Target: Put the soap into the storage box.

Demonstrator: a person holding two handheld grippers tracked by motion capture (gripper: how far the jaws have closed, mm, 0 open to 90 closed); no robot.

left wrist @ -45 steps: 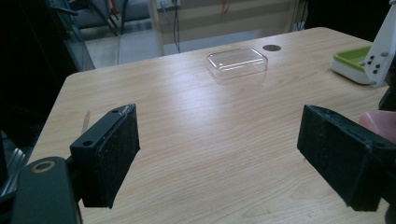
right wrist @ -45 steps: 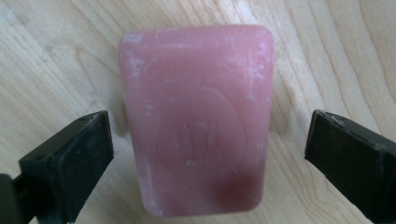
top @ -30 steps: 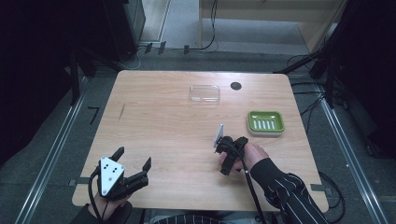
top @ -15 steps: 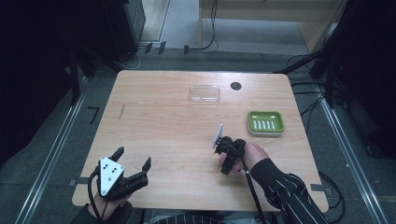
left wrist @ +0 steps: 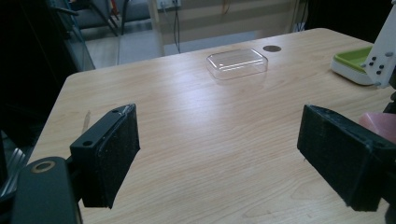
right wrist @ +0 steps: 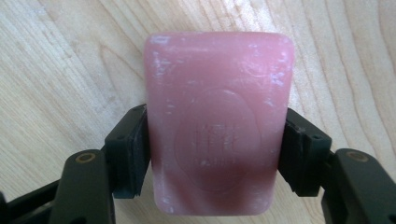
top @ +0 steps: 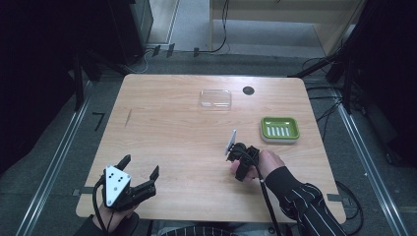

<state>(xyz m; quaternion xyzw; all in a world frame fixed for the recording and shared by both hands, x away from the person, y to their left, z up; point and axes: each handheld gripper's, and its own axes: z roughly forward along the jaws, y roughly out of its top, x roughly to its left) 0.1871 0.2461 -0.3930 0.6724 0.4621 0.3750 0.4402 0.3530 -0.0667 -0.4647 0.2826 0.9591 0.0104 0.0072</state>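
Note:
A pink bar of soap (right wrist: pixel 217 126) lies flat on the wooden table, and my right gripper (right wrist: pixel 215 156) is shut on its two long sides. From above, that gripper (top: pixel 239 166) points down at the table's right middle, with a bit of the pink soap (top: pixel 231 167) showing under it. A green soap dish (top: pixel 280 129) sits just to the right and farther back. My left gripper (top: pixel 141 164) rests near the front left edge, open, with nothing between its fingers (left wrist: pixel 116 149). Its own view catches the soap (left wrist: pixel 379 125) at the far right.
A clear plastic lid (top: pixel 215 98) lies at the back middle, beside a small black round hole (top: pixel 248 90) in the tabletop. The left gripper view shows the lid (left wrist: pixel 237 63) and the green dish (left wrist: pixel 351 61). Bare wood (top: pixel 167 128) lies between the two grippers.

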